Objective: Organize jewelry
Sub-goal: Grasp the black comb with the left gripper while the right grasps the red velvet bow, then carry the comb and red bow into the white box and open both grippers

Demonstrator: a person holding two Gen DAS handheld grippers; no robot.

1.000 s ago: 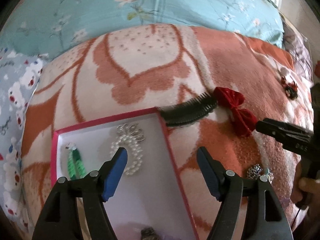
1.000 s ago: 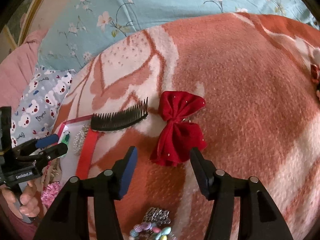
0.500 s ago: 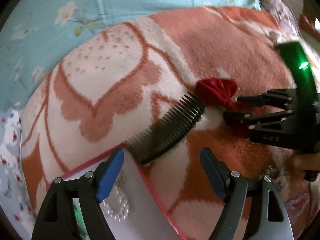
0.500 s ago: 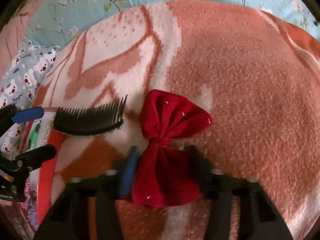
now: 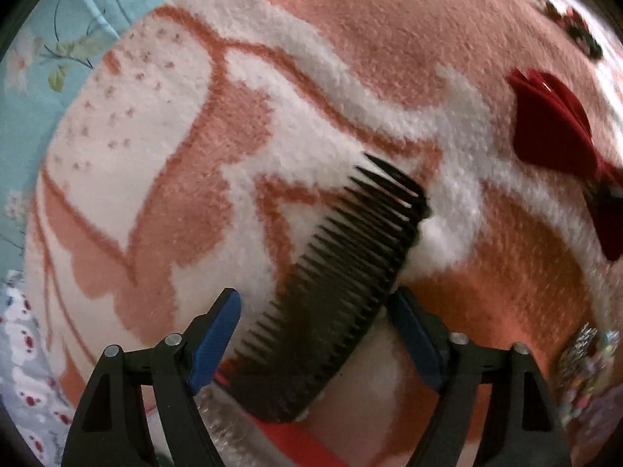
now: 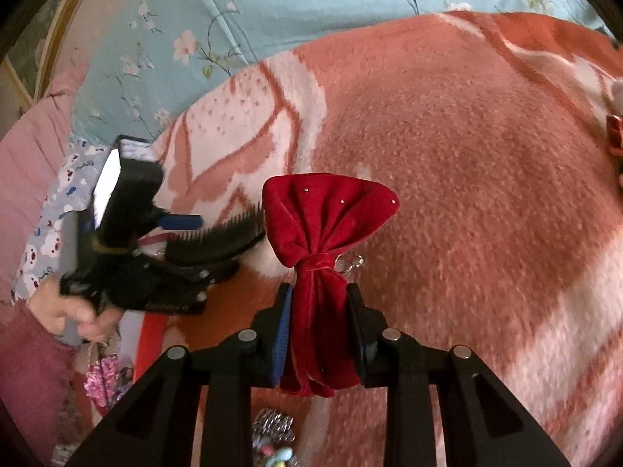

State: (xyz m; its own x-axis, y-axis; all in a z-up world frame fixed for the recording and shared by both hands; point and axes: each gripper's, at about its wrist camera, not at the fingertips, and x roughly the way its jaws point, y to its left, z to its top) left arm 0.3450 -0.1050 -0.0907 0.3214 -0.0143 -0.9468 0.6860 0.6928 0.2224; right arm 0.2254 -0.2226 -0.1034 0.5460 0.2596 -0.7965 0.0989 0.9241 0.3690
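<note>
Bow (image 6: pixel 311 303) – in R tool (image 6: pixel 319 334) grip

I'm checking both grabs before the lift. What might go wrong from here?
The left gripper straddles the black comb with its jaws not yet touching it, so closing may skew the comb. The right gripper pinches only the lower tails of the red bow; the soft velvet might slip.

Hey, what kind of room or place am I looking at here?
Most likely a bedroom, with the work done on a bed. An orange and white fleece blanket covers the surface, a light blue floral bedsheet lies behind it, and a cartoon-print pillow or cloth sits at the side.
</note>
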